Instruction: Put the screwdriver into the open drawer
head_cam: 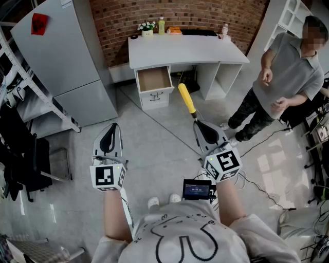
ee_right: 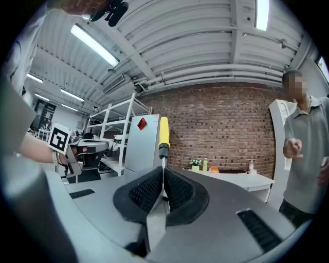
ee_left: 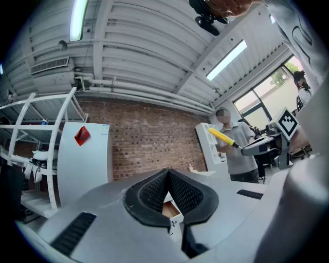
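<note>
Status: transfer incomplete. One screwdriver, yellow-handled, is clamped by its shaft in the right tongs at centre frame, over the floor. One drawer, upper centre under the one desk, stands open and appears empty; the tool is well apart from it. The left tongs are closed together on nothing. Outstanding: carry, lower in, release.

Ahead of me the counter stands against the brick wall, a potted plant and a bottle side by side at its rear left edge. The open drawer juts out under its left end. A tall cabinet stands to its left, a person to its right. The screwdriver, gripped in my right hand-held gripper, points toward the counter's front.
</note>
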